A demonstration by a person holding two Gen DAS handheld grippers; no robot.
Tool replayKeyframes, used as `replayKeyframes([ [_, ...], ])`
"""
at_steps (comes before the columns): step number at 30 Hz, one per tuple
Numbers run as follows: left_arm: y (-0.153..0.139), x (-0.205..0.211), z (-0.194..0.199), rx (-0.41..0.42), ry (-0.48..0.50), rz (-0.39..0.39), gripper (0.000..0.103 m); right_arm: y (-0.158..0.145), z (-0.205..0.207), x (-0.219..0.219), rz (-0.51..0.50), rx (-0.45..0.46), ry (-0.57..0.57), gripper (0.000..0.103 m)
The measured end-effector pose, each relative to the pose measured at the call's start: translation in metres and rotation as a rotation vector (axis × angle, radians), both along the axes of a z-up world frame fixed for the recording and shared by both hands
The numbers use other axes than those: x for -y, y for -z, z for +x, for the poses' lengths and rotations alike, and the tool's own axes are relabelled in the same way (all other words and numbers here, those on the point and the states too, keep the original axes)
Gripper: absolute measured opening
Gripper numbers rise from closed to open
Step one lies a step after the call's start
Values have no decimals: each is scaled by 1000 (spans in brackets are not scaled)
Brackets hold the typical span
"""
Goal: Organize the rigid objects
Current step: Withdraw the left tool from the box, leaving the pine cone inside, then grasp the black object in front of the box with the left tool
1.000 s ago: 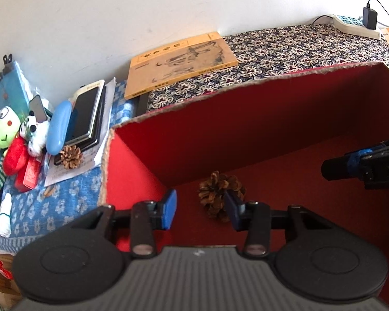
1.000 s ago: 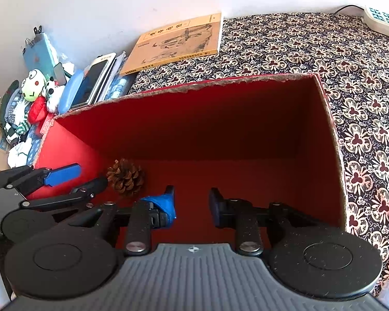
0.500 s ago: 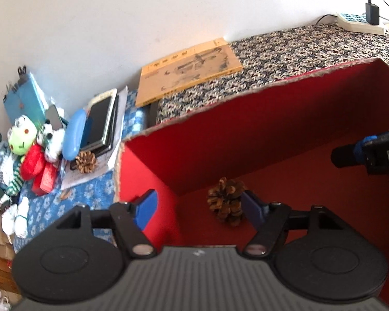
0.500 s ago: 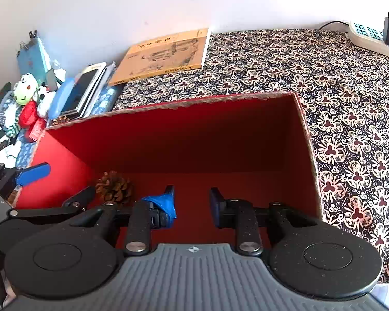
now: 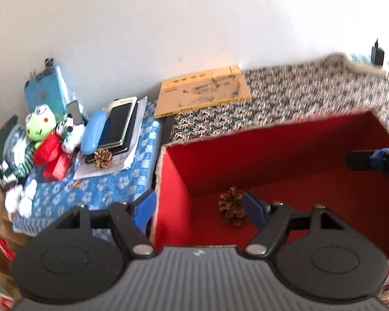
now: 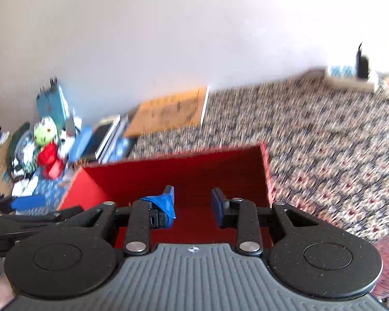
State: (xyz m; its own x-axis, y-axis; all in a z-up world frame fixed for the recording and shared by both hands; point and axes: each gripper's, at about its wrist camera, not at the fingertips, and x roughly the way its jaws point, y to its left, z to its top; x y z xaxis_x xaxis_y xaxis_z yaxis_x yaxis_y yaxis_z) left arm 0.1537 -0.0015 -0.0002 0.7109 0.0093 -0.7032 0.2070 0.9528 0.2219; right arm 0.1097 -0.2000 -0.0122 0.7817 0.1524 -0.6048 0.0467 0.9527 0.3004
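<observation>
From the left wrist we see a brown pine cone (image 5: pixel 231 205) on the floor of the open red cardboard box (image 5: pixel 285 160), just ahead of our left tool (image 5: pixel 198 210), whose jaws are opening wide around nothing. The cone's long axis runs toward that tool. The right wrist view hides it; our right tool (image 6: pixel 193 203), empty, is opening over the box.

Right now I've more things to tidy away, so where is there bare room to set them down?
Free: the red box's floor right of the pine cone, and the patterned cloth between the yellow book and power strip. Crowded: the blue cloth, with plush toys, phones and another pine cone.
</observation>
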Motion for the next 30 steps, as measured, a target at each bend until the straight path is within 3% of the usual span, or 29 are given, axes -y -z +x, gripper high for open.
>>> replayKeyframes([
  [3,-16,-7,-18,17,-17,-75,86,-10,-13,-1,-5,29,25,15],
  [8,-36,-9,-49,76,-53,-119,98,-20,-29,-7,-55,19,-27,15],
  [16,-45,-7,-90,106,-96,-84,100,-30,-63,-14,-25,31,-37,15],
  [30,-34,-17,-131,1,-109,-84,100,-30,-106,-36,2,3,-65,15],
])
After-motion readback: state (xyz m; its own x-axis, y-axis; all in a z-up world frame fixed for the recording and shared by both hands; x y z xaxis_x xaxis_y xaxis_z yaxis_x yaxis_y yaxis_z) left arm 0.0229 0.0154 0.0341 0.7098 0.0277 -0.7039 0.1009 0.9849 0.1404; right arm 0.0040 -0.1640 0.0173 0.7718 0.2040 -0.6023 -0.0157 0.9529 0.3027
